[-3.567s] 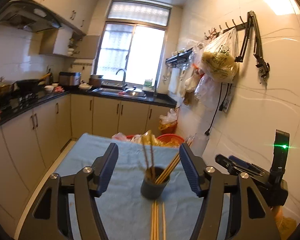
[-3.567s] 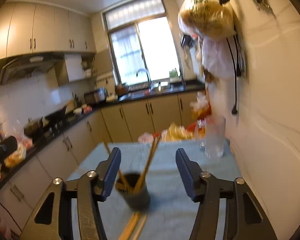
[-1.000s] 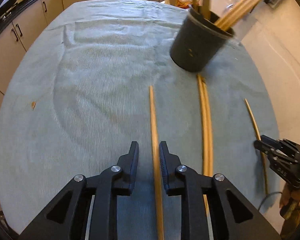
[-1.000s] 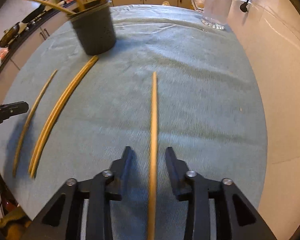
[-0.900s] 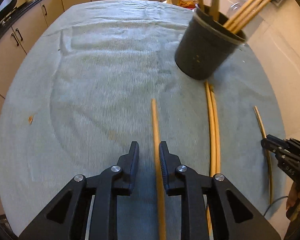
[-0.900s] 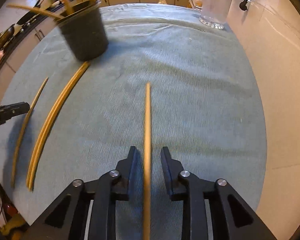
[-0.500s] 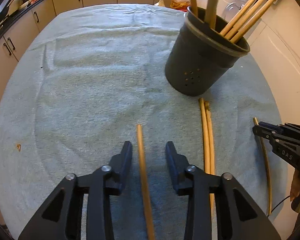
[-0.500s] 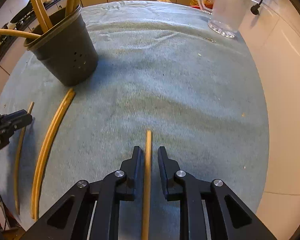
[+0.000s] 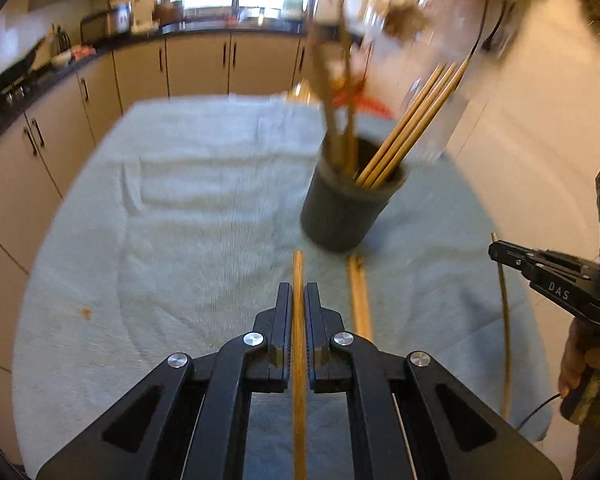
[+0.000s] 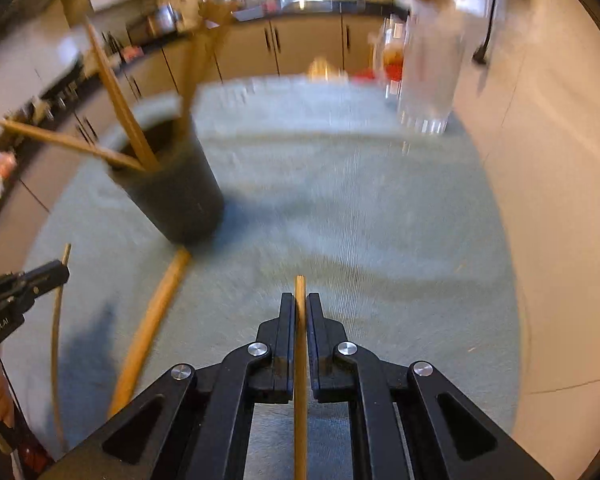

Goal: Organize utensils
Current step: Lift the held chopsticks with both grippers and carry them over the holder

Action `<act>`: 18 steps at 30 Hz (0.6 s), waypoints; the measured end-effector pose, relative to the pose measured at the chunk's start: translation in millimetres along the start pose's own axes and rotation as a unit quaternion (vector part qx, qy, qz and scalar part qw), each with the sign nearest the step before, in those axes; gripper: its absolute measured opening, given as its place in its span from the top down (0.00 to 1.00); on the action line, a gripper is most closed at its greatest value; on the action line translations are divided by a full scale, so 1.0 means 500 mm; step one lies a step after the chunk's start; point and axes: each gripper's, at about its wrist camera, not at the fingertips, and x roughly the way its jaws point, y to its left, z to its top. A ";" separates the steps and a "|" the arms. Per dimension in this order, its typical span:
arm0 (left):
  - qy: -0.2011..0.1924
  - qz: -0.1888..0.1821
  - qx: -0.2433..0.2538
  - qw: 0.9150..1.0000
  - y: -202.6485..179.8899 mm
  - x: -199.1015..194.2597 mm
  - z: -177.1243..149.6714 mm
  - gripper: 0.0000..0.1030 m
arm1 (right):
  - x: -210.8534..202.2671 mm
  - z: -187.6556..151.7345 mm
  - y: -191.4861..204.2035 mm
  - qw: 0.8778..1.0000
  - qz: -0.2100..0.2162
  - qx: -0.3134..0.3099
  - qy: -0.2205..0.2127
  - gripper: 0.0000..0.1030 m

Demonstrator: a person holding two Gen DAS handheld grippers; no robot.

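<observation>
Left wrist: slim tan bamboo chopstick (image 9: 299, 344)

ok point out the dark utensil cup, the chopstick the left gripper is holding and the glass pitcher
dark utensil cup (image 9: 342, 216): left wrist view, front wall.
chopstick in the left gripper (image 9: 298, 276): left wrist view, shaft just past the fingertips.
glass pitcher (image 10: 426, 80): right wrist view, blurred body.
</observation>
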 end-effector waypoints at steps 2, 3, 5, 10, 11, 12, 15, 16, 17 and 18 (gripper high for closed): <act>-0.038 -0.007 -0.005 0.999 -0.007 -0.057 0.002 0.95 | -0.056 0.002 0.009 0.999 0.001 0.001 -0.046 0.94; -0.051 -0.008 -0.007 0.999 -0.009 -0.074 0.003 0.95 | -0.086 0.002 0.012 0.998 0.001 0.001 -0.070 0.94; -0.091 -0.008 -0.006 0.996 -0.014 -0.124 -0.002 0.95 | -0.136 0.004 0.009 0.993 0.004 0.003 -0.116 0.94; -0.146 0.015 0.010 0.989 -0.028 -0.175 -0.022 0.95 | -0.232 -0.046 0.016 0.984 0.016 0.016 -0.178 0.94; -0.150 0.016 0.012 0.988 -0.031 -0.185 -0.032 0.95 | -0.240 -0.055 0.016 0.983 0.016 0.016 -0.181 0.94; -0.157 0.019 0.017 0.987 -0.034 -0.193 -0.040 0.95 | -0.255 -0.071 0.018 0.983 0.015 0.016 -0.183 0.94; -0.167 0.021 0.031 0.985 -0.046 -0.223 -0.060 0.95 | -0.273 -0.088 0.013 0.982 0.016 0.016 -0.185 0.94; -0.168 0.020 0.033 0.985 -0.050 -0.235 -0.067 0.95 | -0.283 -0.095 0.013 0.982 0.017 0.015 -0.186 0.94; -0.169 0.020 0.036 0.985 -0.052 -0.241 -0.070 0.95 | -0.287 -0.099 0.008 0.982 0.017 0.014 -0.187 0.94; -0.170 0.020 0.038 0.985 -0.050 -0.240 -0.072 0.95 | -0.296 -0.104 0.007 0.982 0.017 0.014 -0.189 0.94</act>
